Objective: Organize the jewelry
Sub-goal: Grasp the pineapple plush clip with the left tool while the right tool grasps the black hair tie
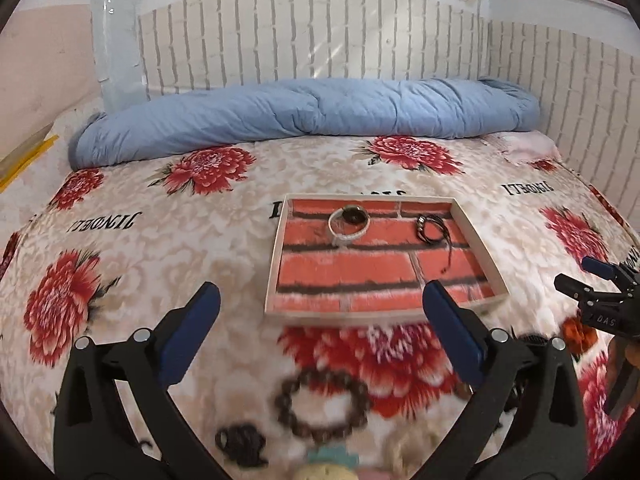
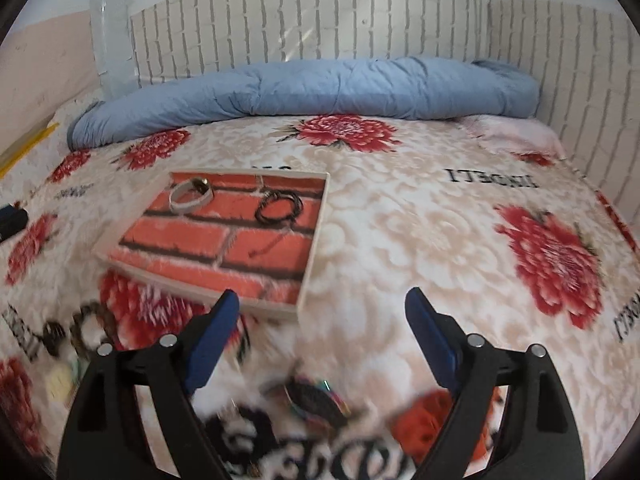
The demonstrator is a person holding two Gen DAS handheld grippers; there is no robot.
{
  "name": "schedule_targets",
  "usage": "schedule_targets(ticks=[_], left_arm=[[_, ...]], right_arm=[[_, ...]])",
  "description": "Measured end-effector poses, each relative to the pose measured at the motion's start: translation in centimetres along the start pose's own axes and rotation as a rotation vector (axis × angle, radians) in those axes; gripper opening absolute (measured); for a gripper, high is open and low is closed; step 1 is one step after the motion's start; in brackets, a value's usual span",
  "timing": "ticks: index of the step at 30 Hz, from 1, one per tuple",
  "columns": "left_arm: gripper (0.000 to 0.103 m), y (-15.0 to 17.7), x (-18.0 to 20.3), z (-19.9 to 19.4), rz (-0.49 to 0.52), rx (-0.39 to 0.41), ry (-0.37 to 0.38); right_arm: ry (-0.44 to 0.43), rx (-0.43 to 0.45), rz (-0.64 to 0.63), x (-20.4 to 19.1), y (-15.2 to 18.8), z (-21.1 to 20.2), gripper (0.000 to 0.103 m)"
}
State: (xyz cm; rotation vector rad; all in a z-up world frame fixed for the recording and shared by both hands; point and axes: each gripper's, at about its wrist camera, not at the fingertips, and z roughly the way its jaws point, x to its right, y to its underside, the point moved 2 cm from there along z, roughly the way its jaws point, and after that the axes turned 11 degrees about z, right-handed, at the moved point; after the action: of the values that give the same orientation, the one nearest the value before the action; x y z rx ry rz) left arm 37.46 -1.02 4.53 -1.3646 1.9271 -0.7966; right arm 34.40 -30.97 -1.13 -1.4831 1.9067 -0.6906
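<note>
While two pieces already lie in the tray (image 1: 276, 256), a pale bangle (image 1: 347, 223) at its upper left and a dark cord bracelet (image 1: 431, 229) to the right, a bead bracelet (image 1: 322, 406) and blurred others at lower frame wait on the bed (image 1: 160, 248). Left gripper (image 1: 320, 320) and right gripper (image 2: 320, 322) both gape empty. Bedspread print reads "JINGELI", inverted; the right gripper, at the left view's right edge, bears "DAS".

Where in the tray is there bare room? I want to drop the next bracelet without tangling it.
The near half of the tray is bare, from its front rim up to the silver bangle and black cord bracelet. The far strip is crowded. Outside, the bedspread before the left tongs is cluttered by the brown bead bracelet.
</note>
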Motion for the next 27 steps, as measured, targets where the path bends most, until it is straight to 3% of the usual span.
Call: schedule_targets(ticks=[5,12,21,27], left_arm=[[0.098,3.4,0.5,-2.8,-0.037,0.017,0.000],[0.098,8.2,1.4,-3.7,-0.060,0.002,-0.022],[0.098,12.8,2.4,-3.2,-0.031,-0.016,-0.086],[0.098,14.8,2.6,-1.7,-0.035,-0.055,-0.070]], right_arm=[[0.030,0.036,0.024,1.6,4.5,-2.4,0.083],[0.072,0.051,0.041,2.2,9.1,-3.2,0.083],[0.087,0.047,0.058,2.7,11.0,-2.5,0.083],[0.090,0.024,0.066,2.9,11.3,-1.8,0.083]])
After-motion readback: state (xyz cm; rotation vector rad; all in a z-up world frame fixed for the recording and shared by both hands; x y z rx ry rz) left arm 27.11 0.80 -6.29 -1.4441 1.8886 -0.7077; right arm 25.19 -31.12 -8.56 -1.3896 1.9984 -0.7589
